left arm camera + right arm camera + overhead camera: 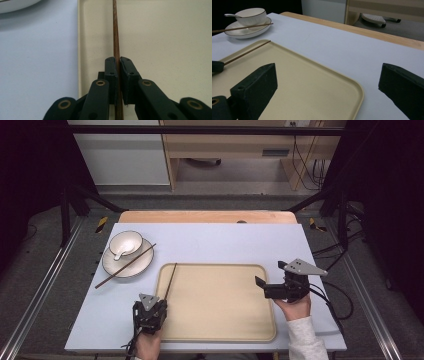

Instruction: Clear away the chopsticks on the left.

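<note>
High view: we see the left hand-held gripper (pixel 161 301) at the tray's (pixel 220 327) near-left corner, pinching one chopstick (pixel 171 279) by its near end. The stick's long axis runs away from us along the tray's left edge, tip just past the far rim. The second chopstick (pixel 125 266) lies slantwise across the plate (pixel 112 267) with the bowl (pixel 126 242), well apart to the far left. The right hand-held gripper (pixel 261 287) hovers at the tray's right edge, pointing left. Left gripper view: jaws pressed together on the chopstick (pixel 116 37), which extends straight ahead over the tray (pixel 162 37), just inside its left rim. Right gripper view: jaws spread, nothing between them; the tray (pixel 312 85) lies below, the held chopstick (pixel 247 53) across it. We judge the left hand nearer the plate's stick; it lies ahead-left of that gripper.
</note>
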